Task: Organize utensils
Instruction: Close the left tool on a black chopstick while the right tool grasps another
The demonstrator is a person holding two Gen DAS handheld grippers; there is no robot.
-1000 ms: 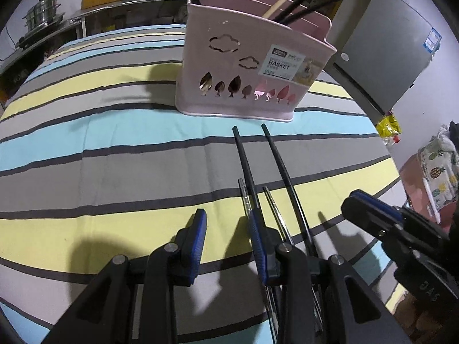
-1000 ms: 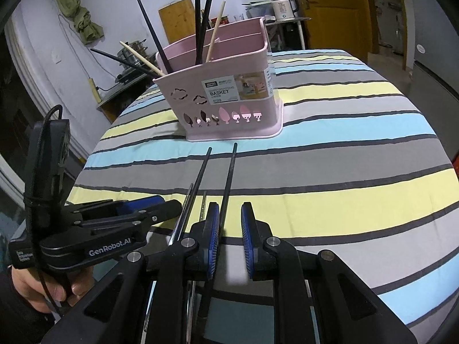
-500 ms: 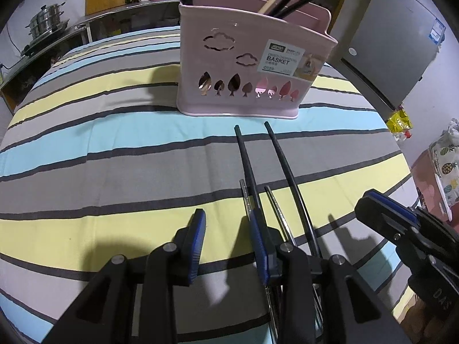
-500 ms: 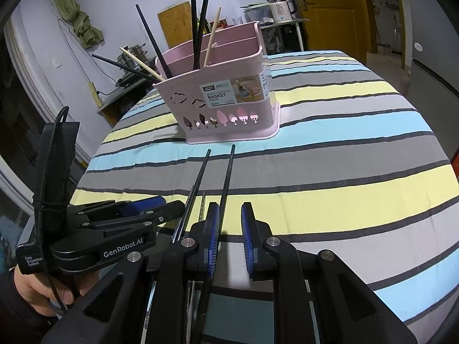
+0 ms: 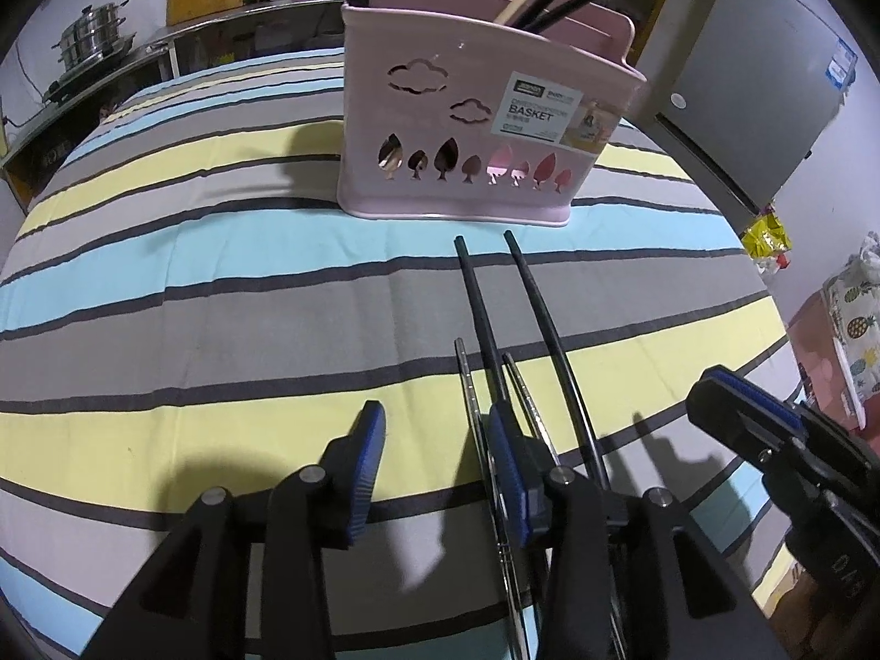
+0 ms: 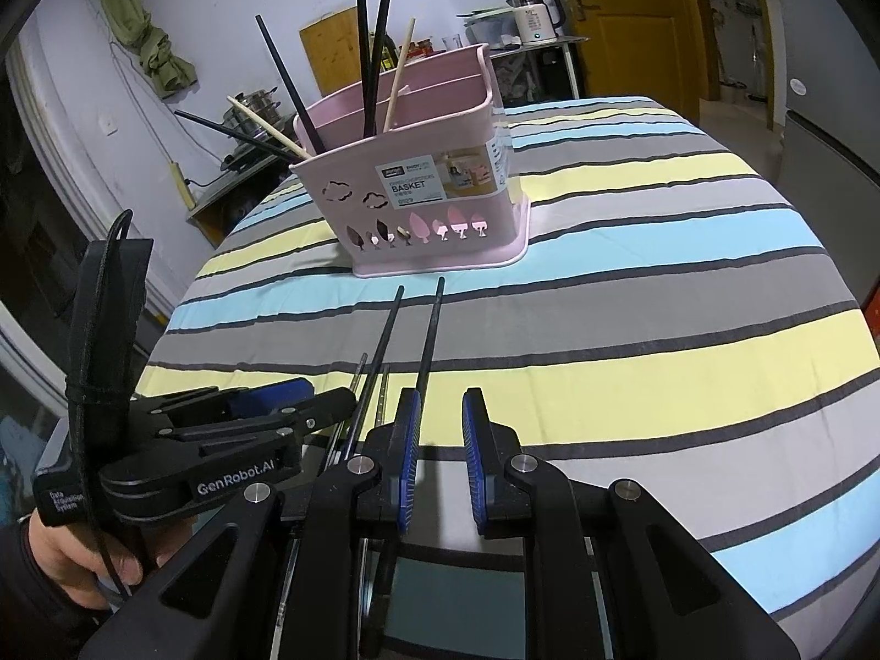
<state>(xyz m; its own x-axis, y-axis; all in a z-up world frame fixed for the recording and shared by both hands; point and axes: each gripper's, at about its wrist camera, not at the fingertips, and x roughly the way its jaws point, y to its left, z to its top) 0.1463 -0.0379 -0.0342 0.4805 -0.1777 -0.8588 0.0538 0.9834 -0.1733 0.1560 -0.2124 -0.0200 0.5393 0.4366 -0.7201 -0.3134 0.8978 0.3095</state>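
Two black chopsticks (image 5: pixel 479 302) (image 6: pixel 385 341) and two thin metal chopsticks (image 5: pixel 465 385) (image 6: pixel 357 374) lie side by side on the striped cloth, pointing at the pink utensil basket (image 5: pixel 467 126) (image 6: pixel 429 203). My left gripper (image 5: pixel 434 432) (image 6: pixel 330 399) hovers low over their near ends. Its jaws are opening with only cloth between them, and the chopsticks run under and beside its right finger (image 5: pixel 506 440). My right gripper (image 6: pixel 441 434) (image 5: pixel 715 390) stands open with a narrow empty gap. One black chopstick passes behind its left finger (image 6: pixel 408 440).
The basket holds several black and wooden chopsticks standing upright. The round table's striped cloth (image 5: pixel 220 286) drops off at the edge close behind the grippers. A grey fridge (image 5: pixel 742 99) stands right of the table, and a counter with pots (image 5: pixel 93 49) stands to the left.
The left gripper's jaws have spread a little wider. The right gripper and the chopsticks on the cloth have stayed where they were.
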